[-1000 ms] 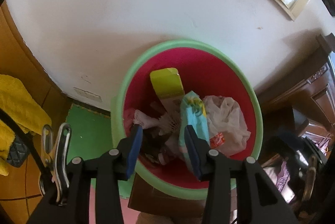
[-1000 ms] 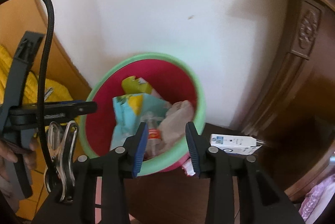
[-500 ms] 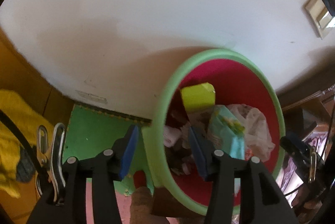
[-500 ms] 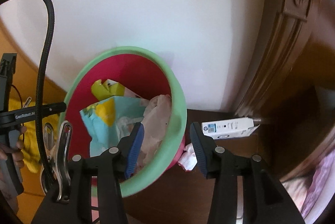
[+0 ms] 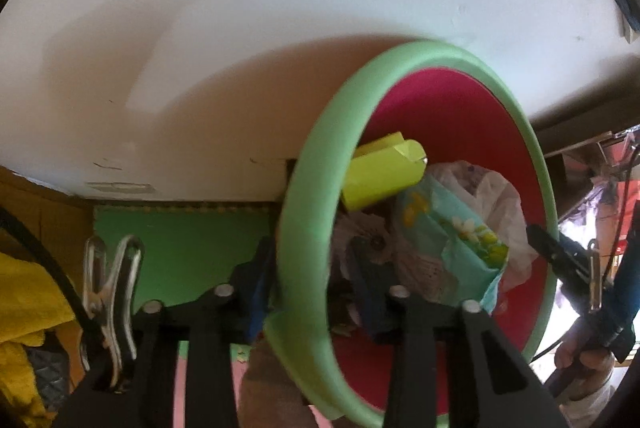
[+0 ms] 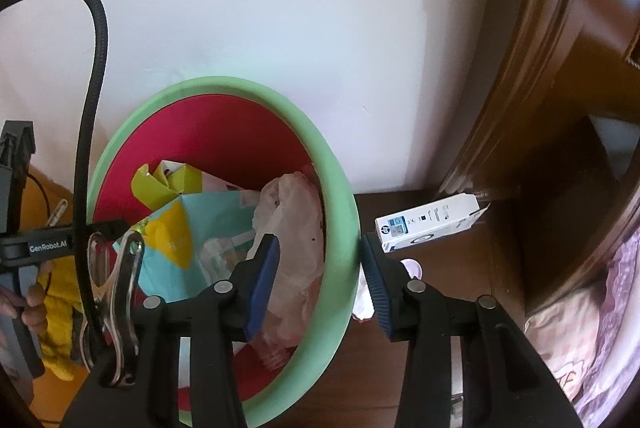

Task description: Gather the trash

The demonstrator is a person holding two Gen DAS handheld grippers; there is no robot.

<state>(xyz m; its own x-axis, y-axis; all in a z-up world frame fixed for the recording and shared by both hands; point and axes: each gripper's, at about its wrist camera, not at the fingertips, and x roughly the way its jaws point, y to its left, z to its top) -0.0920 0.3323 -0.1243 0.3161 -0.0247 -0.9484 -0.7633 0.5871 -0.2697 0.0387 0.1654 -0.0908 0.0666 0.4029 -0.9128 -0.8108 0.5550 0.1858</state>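
Both grippers have come down from above the bin's mouth to straddle its green rim (image 6: 340, 228) on opposite sides. The left gripper (image 5: 308, 280) now has one finger outside the wall and one inside among the rubbish, and its jaws have just been closing on that rim; the pads look to be on or very nearly on the wall, though blur keeps me from saying they press it. The right gripper (image 6: 320, 268) is spread wider than the rim, with a gap showing on the outer side, so it grips nothing yet. I judge the pair is setting up to lift the bin (image 5: 460, 107) two-handed. It stands on the floor close to the white wall (image 6: 320, 7), with carved dark wood furniture (image 6: 560, 67) near its right side, so free room lies mostly upward and toward the person. Inside lie a crumpled plastic bag (image 6: 296, 211), a pale blue wrapper (image 5: 460, 236) and a yellow carton (image 5: 380, 175). A white box (image 6: 428, 224) lies on the floor just beside the bin, uncollected.
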